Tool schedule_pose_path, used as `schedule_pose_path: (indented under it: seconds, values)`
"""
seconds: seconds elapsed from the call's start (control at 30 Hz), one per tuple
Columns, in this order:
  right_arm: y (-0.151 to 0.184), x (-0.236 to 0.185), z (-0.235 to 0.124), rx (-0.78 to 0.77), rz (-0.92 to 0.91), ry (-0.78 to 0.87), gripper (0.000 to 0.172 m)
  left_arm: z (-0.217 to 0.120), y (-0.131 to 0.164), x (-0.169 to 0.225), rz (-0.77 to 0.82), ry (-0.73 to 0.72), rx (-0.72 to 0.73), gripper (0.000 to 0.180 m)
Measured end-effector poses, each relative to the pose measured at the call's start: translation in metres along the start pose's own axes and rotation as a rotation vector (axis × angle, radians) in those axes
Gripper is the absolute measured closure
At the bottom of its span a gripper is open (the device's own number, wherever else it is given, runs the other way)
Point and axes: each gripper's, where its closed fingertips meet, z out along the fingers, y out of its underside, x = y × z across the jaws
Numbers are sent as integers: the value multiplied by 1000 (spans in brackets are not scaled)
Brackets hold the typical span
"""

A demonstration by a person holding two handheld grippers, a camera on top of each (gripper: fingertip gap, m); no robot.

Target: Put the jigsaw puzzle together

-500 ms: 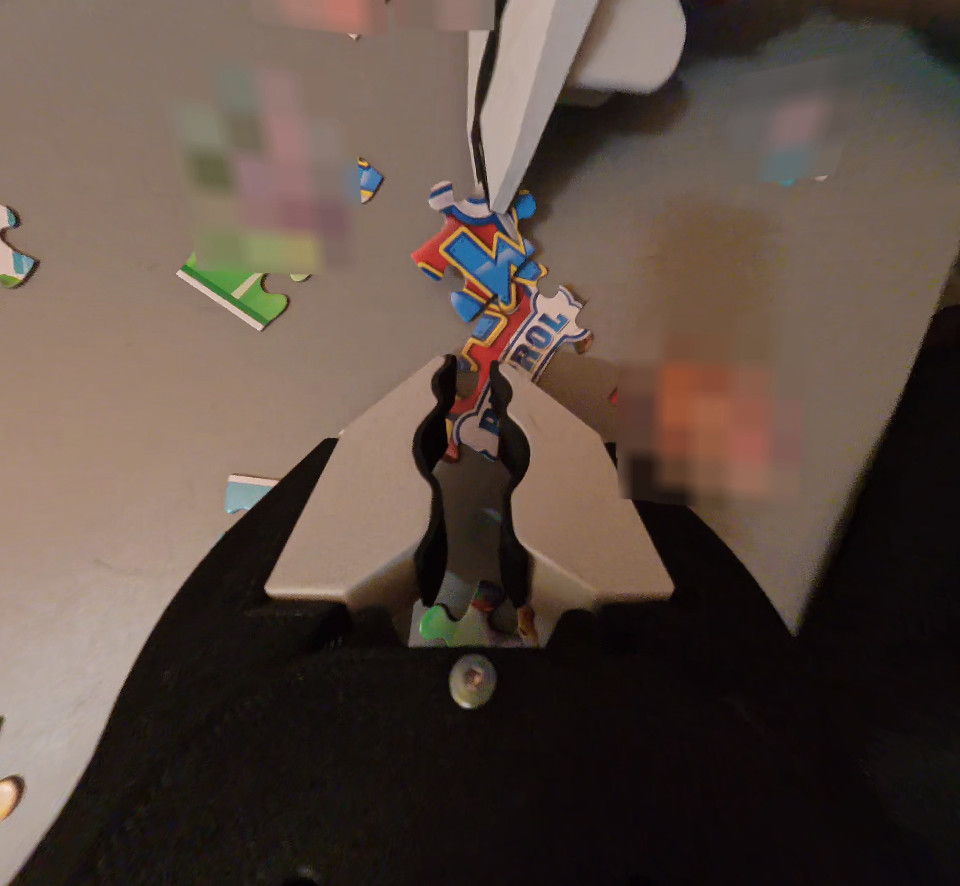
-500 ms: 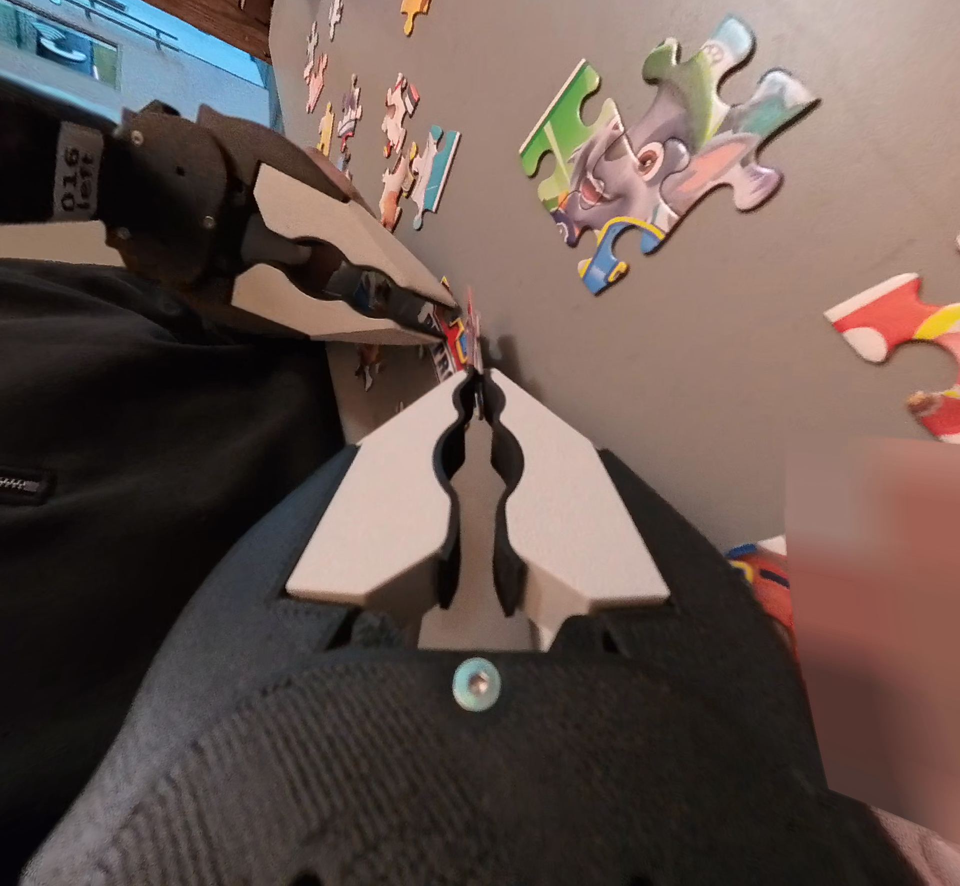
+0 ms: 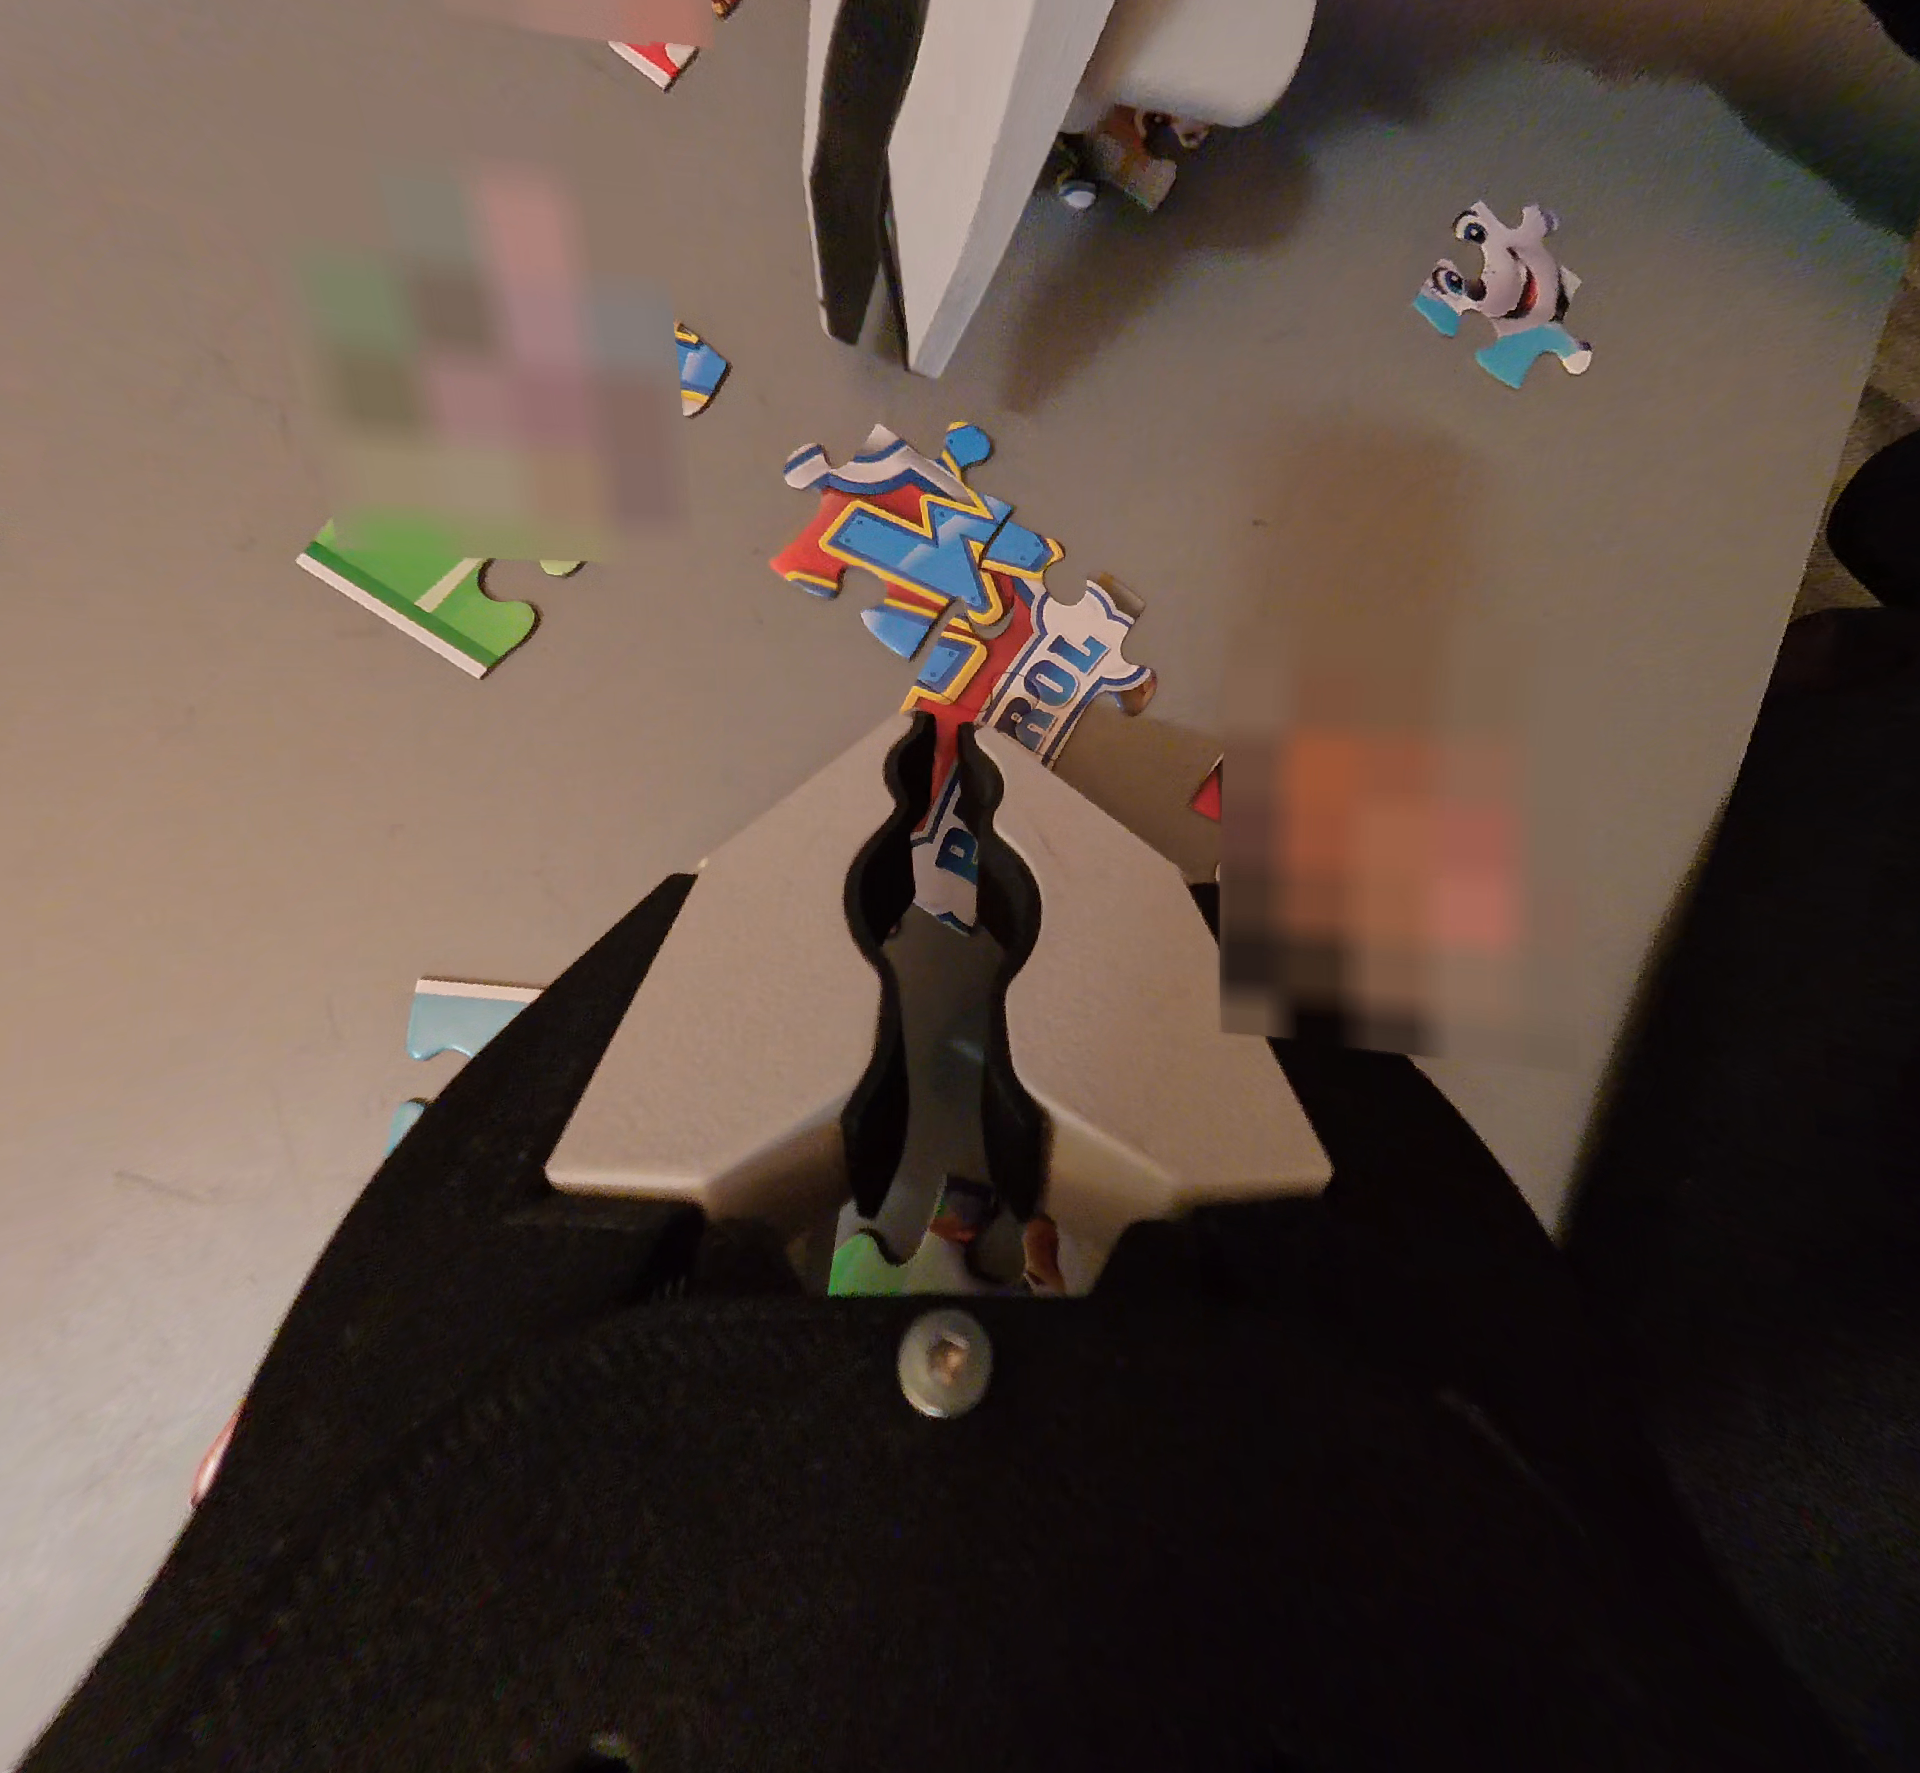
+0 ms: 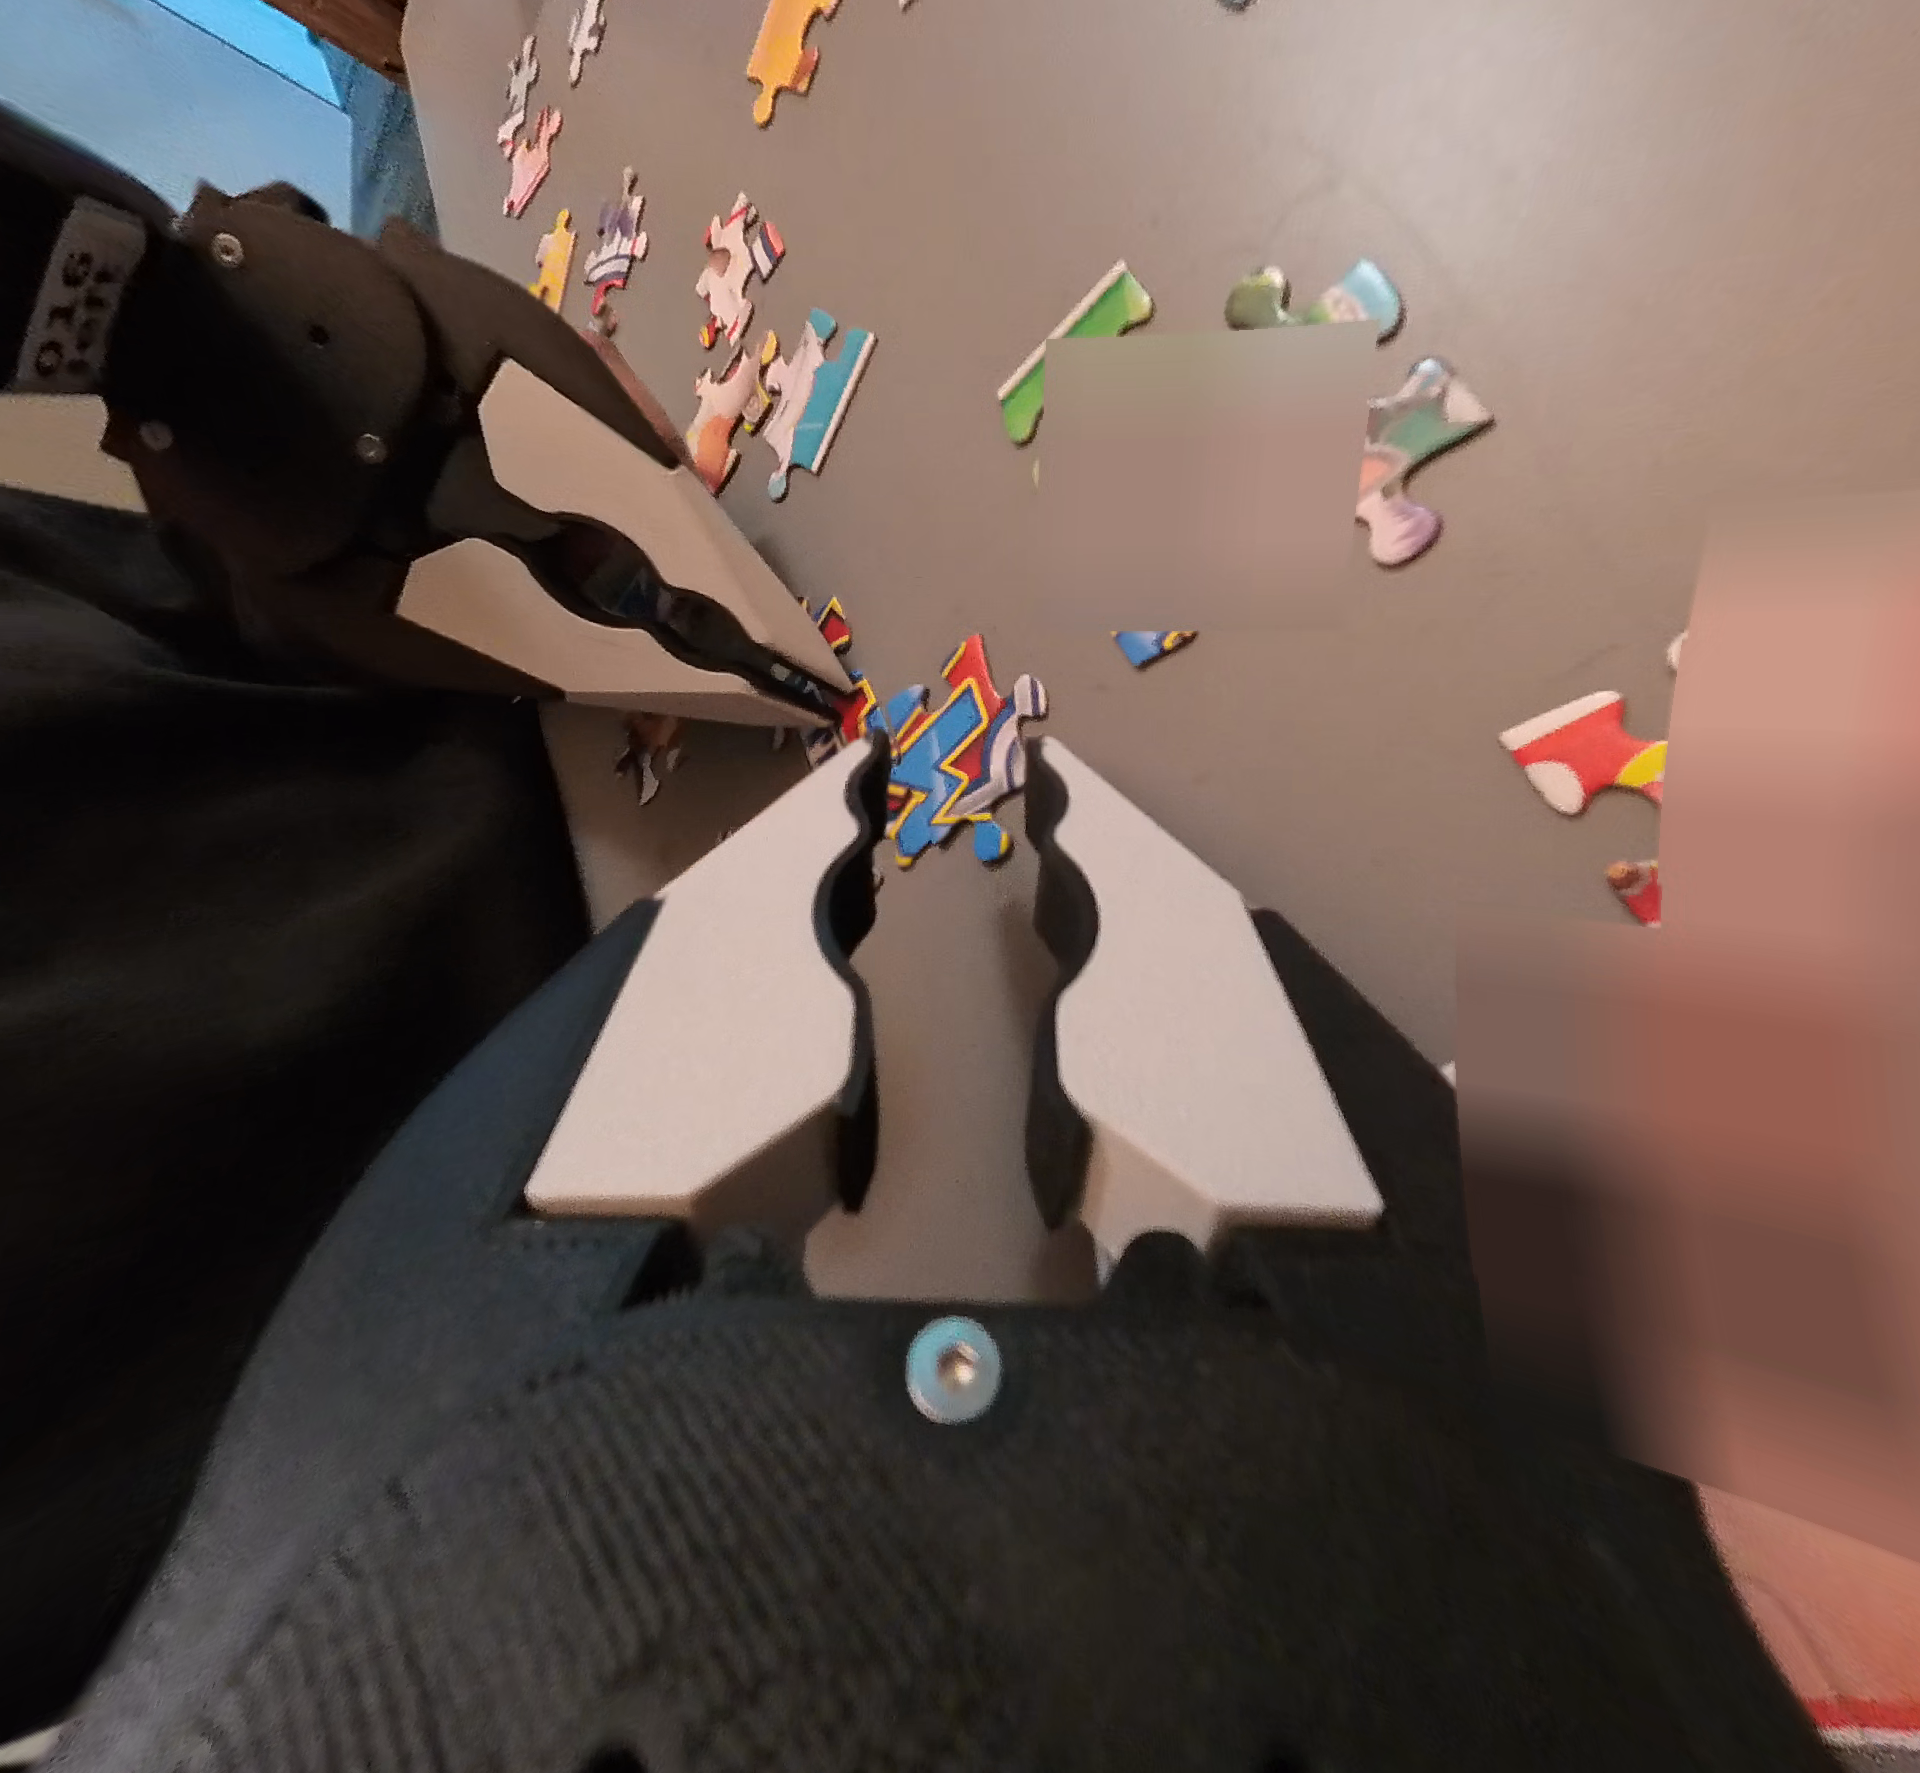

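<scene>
On the grey table (image 3: 260, 892) lie joined puzzle pieces: a blue and red piece (image 3: 914, 539) and a red and white piece with blue lettering (image 3: 1060, 674). My left gripper (image 3: 940, 736) is shut on the near edge of the red and white piece. In the right wrist view it (image 4: 836, 700) comes in from the left, tips pinched on that piece. My right gripper (image 4: 956, 767) is open, its pads apart on either side of the blue and red piece (image 4: 940, 736) without pressing it. It also shows in the left wrist view (image 3: 883, 331), above the pieces.
Loose pieces lie around: a green-edged one (image 3: 447, 601), a white and light-blue one (image 3: 1507, 289), an orange one (image 4: 795, 19), a red one (image 4: 1579, 752) and several more at the far left. The table edge (image 3: 1714, 788) runs close on the right. Across from one pair of fingers to the other is roughly 7 centimetres.
My right gripper, shut on the blue and red piece's edge before, has opened and drawn back from it. My left gripper has closed tighter on the red and white piece.
</scene>
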Motion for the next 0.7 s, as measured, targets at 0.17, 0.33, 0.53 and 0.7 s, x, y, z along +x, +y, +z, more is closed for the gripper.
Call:
schedule_pose_path:
  seconds: [0.17, 0.33, 0.53, 0.7]
  values:
    - [6, 0, 7, -13, -132, 110, 149, 0, 0, 0, -8, 7, 2, 178]
    - [12, 3, 16, -62, -276, 202, 150, 0, 0, 0, -11, 12, 1, 179]
    - [13, 3, 22, -101, -407, 267, 153, 0, 0, 0, -14, 15, 1, 179]
    - [11, 5, 21, -116, -458, 319, 153, 0, 0, 0, -16, 18, 2, 179]
